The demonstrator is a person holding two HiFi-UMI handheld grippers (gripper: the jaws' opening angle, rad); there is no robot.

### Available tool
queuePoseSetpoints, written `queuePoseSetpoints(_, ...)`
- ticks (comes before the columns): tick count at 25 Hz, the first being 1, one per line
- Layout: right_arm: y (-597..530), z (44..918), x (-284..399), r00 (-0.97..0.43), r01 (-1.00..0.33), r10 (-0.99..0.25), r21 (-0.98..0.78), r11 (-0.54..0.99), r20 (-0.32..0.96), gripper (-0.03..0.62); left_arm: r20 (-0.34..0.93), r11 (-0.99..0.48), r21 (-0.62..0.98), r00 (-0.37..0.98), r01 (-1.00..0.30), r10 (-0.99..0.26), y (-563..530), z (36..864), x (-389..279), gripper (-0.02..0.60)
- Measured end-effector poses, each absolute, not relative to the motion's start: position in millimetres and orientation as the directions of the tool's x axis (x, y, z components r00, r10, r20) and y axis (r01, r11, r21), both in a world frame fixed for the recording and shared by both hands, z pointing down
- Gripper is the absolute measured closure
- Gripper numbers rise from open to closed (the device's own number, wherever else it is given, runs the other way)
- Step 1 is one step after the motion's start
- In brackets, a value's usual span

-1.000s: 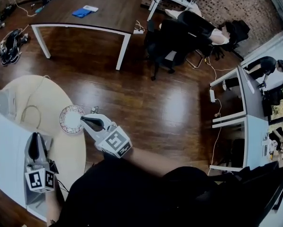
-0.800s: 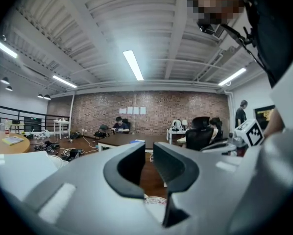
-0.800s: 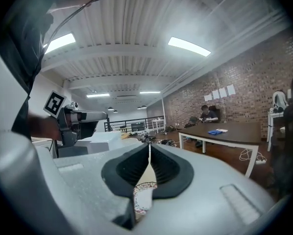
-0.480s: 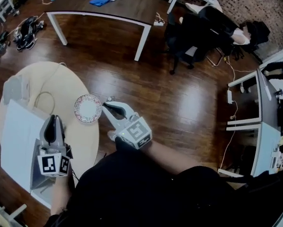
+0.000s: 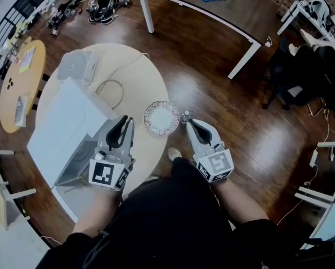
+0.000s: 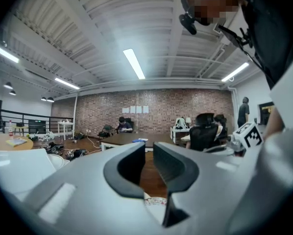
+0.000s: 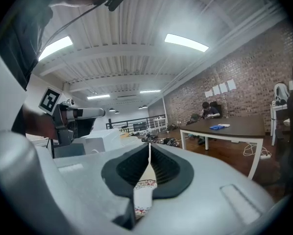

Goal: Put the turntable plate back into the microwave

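Ideally we spread the right gripper before it reaches the turntable plate, since closed jaws can only nudge a flat dish. We judge the step in hand to be the approach for the pick-up. It calls for coming in low from the table's edge, taking the raised rim between the pads and closing firmly, because glazed ware is slick and likely to tip in a one-sided hold. The left gripper could steady the opposite rim on the way across.

Right now the right pads press flat against each other and hold nothing; only a sliver of patterned rim shows below them. The left fingers stand a narrow gap apart, also empty and touching nothing.

Outward from there, the right gripper hangs just past the right edge of the round table, beside the plate but apart from it. The left one sits over the near edge, on the plate's other side. The plate lies flat close to that right edge. The microwave stands on the table's left part, just beside the left gripper. A grey panel at its near side may be the open door, though we cannot tell.
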State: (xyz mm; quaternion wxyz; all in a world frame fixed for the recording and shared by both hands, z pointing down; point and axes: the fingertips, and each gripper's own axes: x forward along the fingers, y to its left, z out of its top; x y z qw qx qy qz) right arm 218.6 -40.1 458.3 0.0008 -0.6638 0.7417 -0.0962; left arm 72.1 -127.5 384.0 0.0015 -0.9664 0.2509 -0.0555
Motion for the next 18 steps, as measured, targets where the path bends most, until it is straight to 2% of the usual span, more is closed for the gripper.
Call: queuePoseSetpoints(18, -58, 504, 221, -0.218, -0.963, -0.953, -0.206, 0.175, 0.209, 0.559, 0.179, -0.870, 0.019, 0.857, -0.494, -0.483, -125, 407, 105, 0.520)
